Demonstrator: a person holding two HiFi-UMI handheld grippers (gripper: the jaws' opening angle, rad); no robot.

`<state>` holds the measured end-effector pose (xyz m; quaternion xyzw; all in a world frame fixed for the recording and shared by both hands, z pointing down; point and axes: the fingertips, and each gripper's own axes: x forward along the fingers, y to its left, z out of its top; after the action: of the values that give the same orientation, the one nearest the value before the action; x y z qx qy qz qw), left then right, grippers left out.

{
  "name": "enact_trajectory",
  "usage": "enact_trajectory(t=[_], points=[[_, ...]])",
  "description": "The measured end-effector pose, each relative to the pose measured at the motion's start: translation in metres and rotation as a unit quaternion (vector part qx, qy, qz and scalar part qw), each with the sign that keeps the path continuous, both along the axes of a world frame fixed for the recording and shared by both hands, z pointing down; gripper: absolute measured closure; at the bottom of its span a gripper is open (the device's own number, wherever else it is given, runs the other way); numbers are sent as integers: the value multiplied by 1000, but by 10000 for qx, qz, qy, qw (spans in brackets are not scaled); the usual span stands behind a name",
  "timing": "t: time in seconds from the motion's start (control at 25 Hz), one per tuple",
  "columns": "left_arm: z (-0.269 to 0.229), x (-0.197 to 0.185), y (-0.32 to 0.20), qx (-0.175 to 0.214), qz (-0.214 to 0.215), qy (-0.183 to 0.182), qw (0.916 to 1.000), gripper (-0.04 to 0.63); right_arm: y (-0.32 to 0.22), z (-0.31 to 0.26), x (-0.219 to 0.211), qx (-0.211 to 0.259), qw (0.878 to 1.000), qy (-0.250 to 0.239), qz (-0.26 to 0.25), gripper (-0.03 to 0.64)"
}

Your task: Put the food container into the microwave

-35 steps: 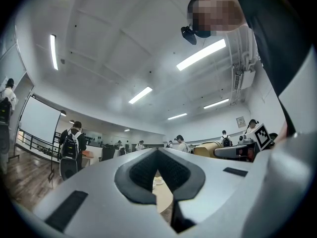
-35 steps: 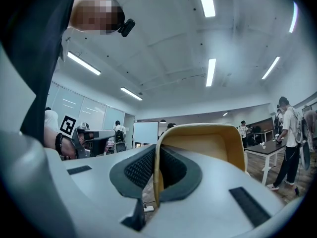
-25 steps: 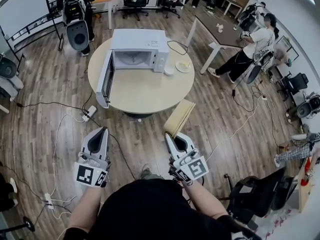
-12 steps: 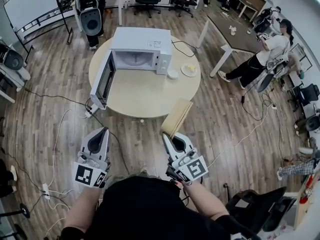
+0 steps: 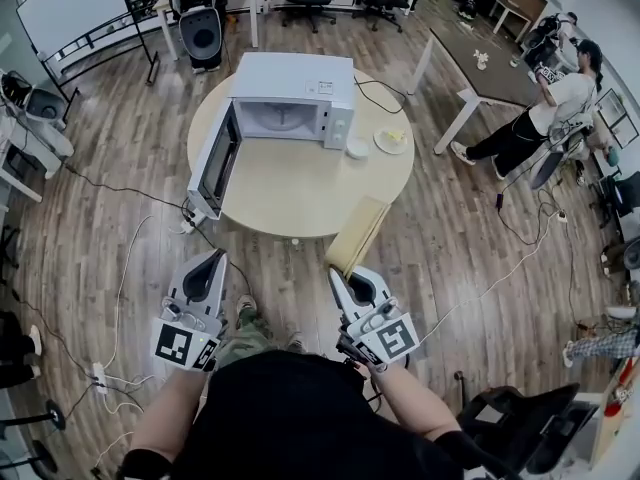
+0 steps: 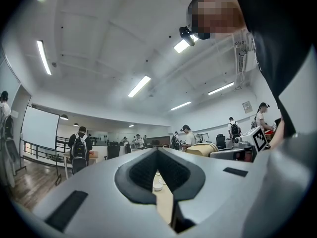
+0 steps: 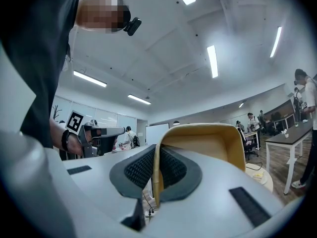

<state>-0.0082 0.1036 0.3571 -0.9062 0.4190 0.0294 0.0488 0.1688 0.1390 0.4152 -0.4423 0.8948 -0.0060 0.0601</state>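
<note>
Right hand-held gripper (image 5: 336, 272) clamps the tan food container (image 5: 360, 234) by its rim; left hand-held gripper (image 5: 214, 259) is closed, empty. Microwave (image 5: 296, 76) stands open-doored on the round surface (image 5: 300, 193).

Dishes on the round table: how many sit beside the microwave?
2. A small white bowl stands close by the microwave, on its control-panel side; a plate lies just beyond it, nearer the edge of the table. The microwave could hide others behind it.
</note>
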Motion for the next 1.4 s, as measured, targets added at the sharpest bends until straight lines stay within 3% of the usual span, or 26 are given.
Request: enact_trajectory(t=[0.52,0.76,1.4], points=[[-3,-6,-50,63,193,217,9996,577,-40,-4,-12,-7,9994,296,200,591],[-1,-23,-92,40,286,341,9990,577,-79,-1,-30,-121,9983,450,340,591],[-6,-52,-211,122,848,565,9947,577,-170,-16,-71,112,9902,972,1000,591]])
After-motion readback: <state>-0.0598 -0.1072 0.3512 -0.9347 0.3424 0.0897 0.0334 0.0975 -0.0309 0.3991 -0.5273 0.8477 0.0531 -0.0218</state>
